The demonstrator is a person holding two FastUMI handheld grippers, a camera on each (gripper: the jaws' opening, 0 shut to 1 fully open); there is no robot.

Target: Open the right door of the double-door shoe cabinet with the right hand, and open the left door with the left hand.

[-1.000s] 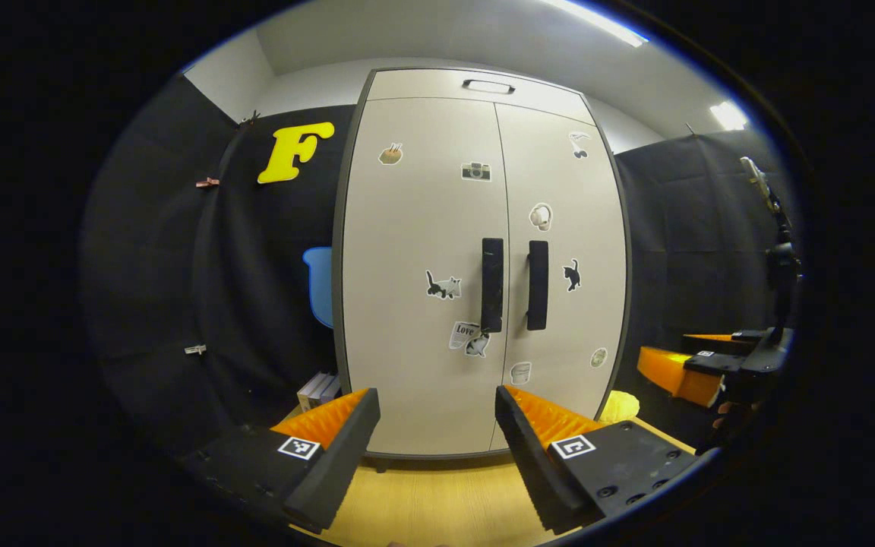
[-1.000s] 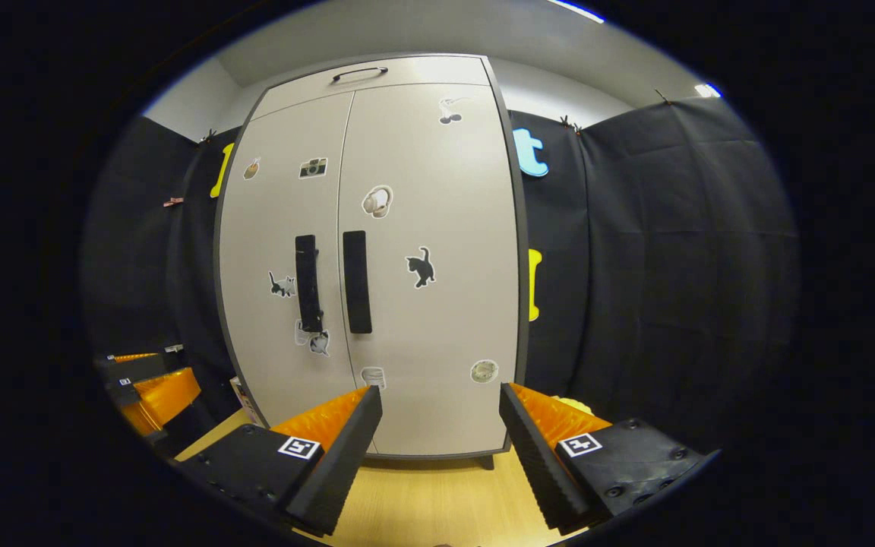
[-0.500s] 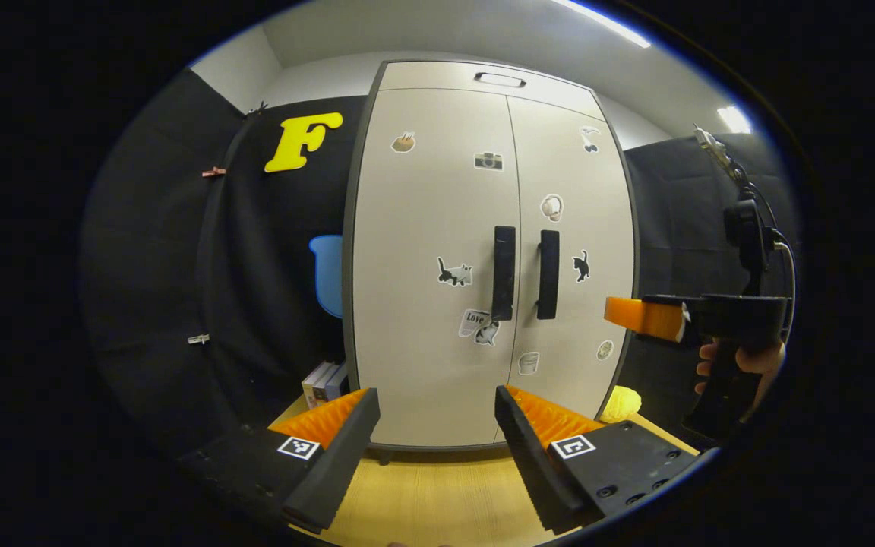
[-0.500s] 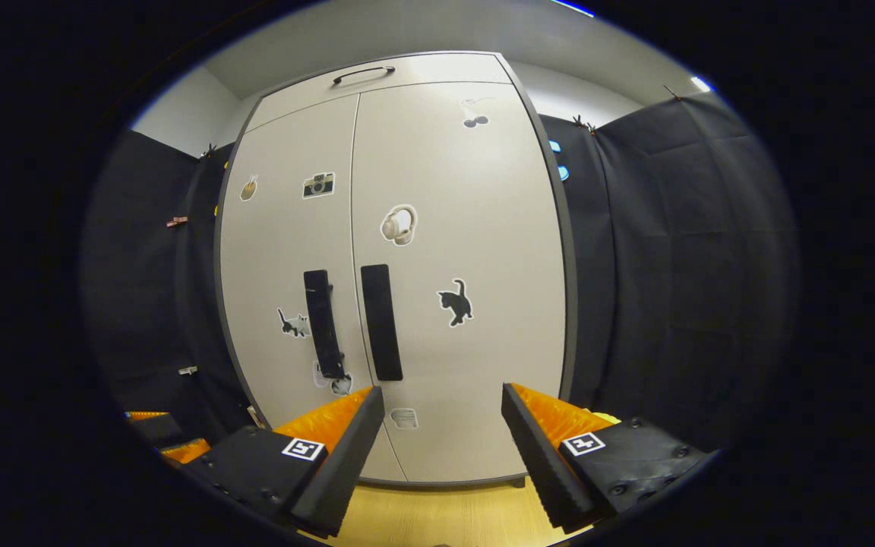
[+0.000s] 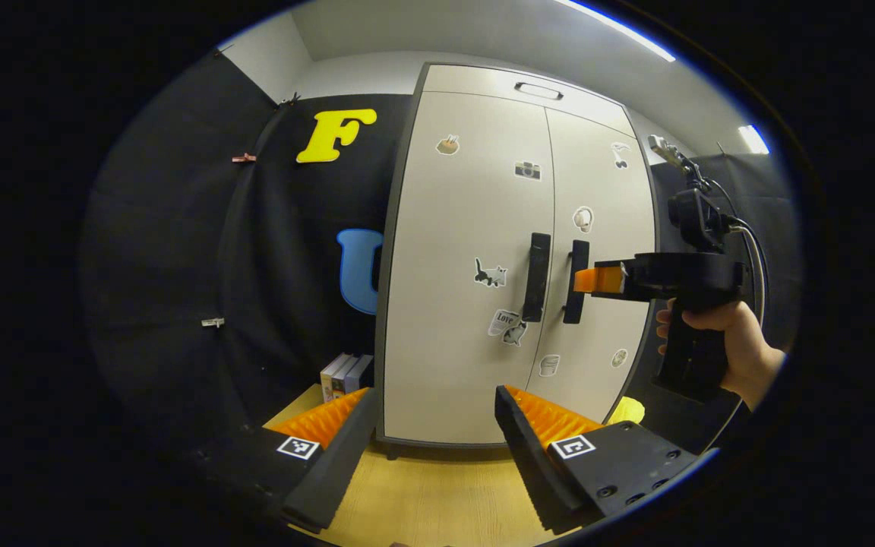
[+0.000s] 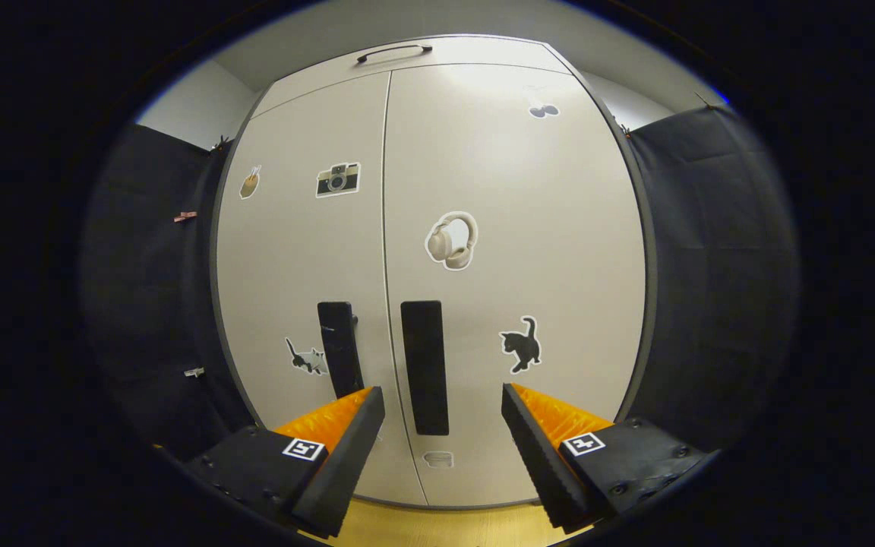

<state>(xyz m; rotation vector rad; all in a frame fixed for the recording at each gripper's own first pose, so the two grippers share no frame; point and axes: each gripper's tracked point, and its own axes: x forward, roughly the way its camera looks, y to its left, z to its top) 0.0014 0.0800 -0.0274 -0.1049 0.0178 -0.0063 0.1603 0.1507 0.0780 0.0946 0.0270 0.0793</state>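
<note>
A pale double-door shoe cabinet [image 5: 483, 228] with stickers stands ahead, both doors closed. Its two dark vertical handles sit side by side: the left handle [image 5: 536, 276] and the right handle [image 5: 576, 281]. In the right gripper view the right handle [image 6: 424, 367] stands between my open right gripper's [image 6: 441, 410] fingers, a short way off, with the left handle [image 6: 339, 348] beside it. In the left gripper view a hand holds that right gripper [image 5: 611, 279] level, its tips just short of the right handle. My left gripper [image 5: 437, 414] is open, low and well back from the cabinet.
The cabinet stands on a light wooden floor [image 5: 437, 494]. Several books [image 5: 346, 372] lean at its left foot, and a yellow object [image 5: 623, 410] lies at its right foot. Black cloth walls close in on both sides.
The right gripper has risen and closed in on the cabinet, so the right handle now stands between its fingers. The left gripper's view has swung left, with the cabinet now right of centre.
</note>
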